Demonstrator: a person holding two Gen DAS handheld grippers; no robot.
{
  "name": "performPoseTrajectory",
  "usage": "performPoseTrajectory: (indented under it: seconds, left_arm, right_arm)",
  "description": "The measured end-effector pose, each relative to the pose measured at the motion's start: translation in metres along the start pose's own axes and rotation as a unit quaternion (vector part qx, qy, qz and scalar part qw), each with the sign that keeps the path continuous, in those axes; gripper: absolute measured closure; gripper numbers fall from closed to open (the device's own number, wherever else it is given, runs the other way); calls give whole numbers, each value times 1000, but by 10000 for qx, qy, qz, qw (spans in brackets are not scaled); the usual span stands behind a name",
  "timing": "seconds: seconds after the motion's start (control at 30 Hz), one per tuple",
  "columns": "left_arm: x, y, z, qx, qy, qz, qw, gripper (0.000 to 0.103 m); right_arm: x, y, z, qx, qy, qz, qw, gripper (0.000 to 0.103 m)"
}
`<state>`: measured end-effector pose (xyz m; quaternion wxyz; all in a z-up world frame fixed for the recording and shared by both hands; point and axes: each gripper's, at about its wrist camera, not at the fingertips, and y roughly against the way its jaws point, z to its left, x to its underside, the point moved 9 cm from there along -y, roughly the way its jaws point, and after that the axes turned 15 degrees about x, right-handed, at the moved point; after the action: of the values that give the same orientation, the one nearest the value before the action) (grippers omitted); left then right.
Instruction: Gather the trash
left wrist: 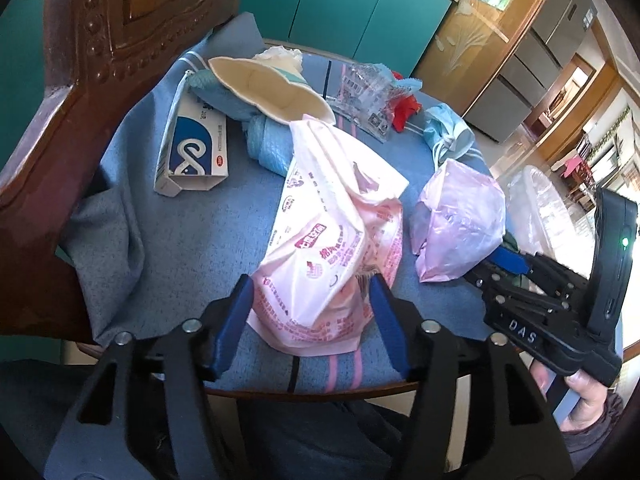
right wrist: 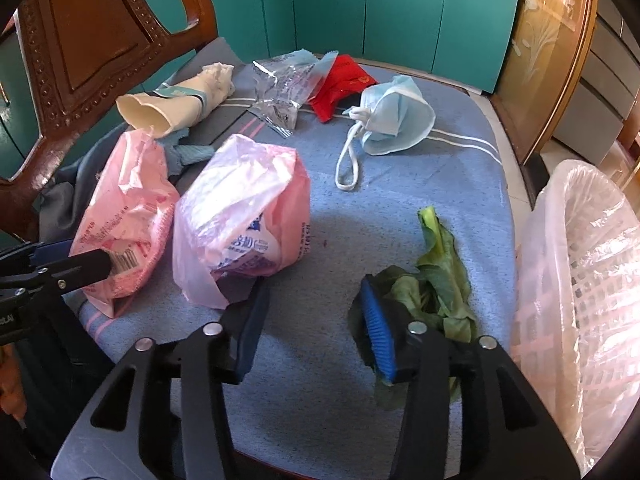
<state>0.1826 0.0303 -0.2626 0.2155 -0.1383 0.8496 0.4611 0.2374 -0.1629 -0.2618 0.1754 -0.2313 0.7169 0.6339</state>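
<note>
Trash lies on a blue cloth-covered chair seat (left wrist: 192, 236). My left gripper (left wrist: 312, 300) is open, its fingers on either side of the near end of a pink printed wrapper (left wrist: 332, 248), also in the right wrist view (right wrist: 124, 208). My right gripper (right wrist: 312, 320) is open over bare cloth, between a pink plastic bag (right wrist: 244, 216) on its left and wilted green leaves (right wrist: 436, 280) against its right finger. That bag shows in the left wrist view (left wrist: 460, 216) too. A blue face mask (right wrist: 392, 116), a clear wrapper (right wrist: 280, 88) and a red packet (right wrist: 340, 84) lie farther back.
A white basket lined with clear plastic (right wrist: 580, 280) stands right of the seat. A blue and white box (left wrist: 196, 148), a cream paper cup (left wrist: 272, 88) and a teal cloth (left wrist: 264, 140) lie near the carved wooden chair back (left wrist: 100, 40). Teal cabinets (right wrist: 400, 12) stand behind.
</note>
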Motion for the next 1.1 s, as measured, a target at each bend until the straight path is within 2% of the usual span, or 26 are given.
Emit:
performPoseTrajectory:
  seconds: [0.1,0.17,0.2,0.27,0.37,0.47,0.63,0.8,0.87,0.93,1.0,1.07,1.1]
  left_arm:
    - [-2,-2,0,72,46,-12,10000,39]
    - [-1,-6,0,-26,-26,68,10000,53]
    - [-1,-7,-1,-42,-43,78,10000,53]
    - [-1,-7,-2,-56,-102,53,9999,60]
    - [-3,-4,-5,-79,-169,6,9998,68]
    - [-4,1,-5,-60,-105,-45,9999,70]
    - [-6,9,-12,-98,-217,-132,9996,68]
    - [-6,6,-16,-76,-313,-71,9995,56]
    - [-4,2,-19,-63,-348,-10,9994,47]
    - [-2,-1,-19,-78,-403,22,9992,46]
    - [-1,-4,-19,-126,-466,51,9988,47]
    - [0,-8,-18,-196,-508,126,9984,66]
    - [1,-9,-17,-205,-506,150,9984,66]
  right_arm:
    - [-2,0,-1,-73,-56,35,10000,53]
    - [-2,0,-3,-65,-64,33,10000,53]
    - [-3,1,-4,-88,-73,4,9999,53]
    - [-3,7,-8,-143,-119,-98,9998,53]
    - [-6,18,-19,-256,-288,-264,9989,43]
    - [-7,26,-30,-230,-373,-375,9983,39]
    - [2,20,-43,79,-303,-256,9992,39]
    - [8,10,-45,377,-153,-171,9990,39]
    - [8,7,-42,488,-42,-177,9986,39]
    - [7,5,-40,519,39,-179,9985,39]
    - [7,2,-37,581,153,-191,9980,47]
    - [7,1,-34,610,278,-198,9976,74]
    - [6,1,-32,573,315,-199,9977,81]
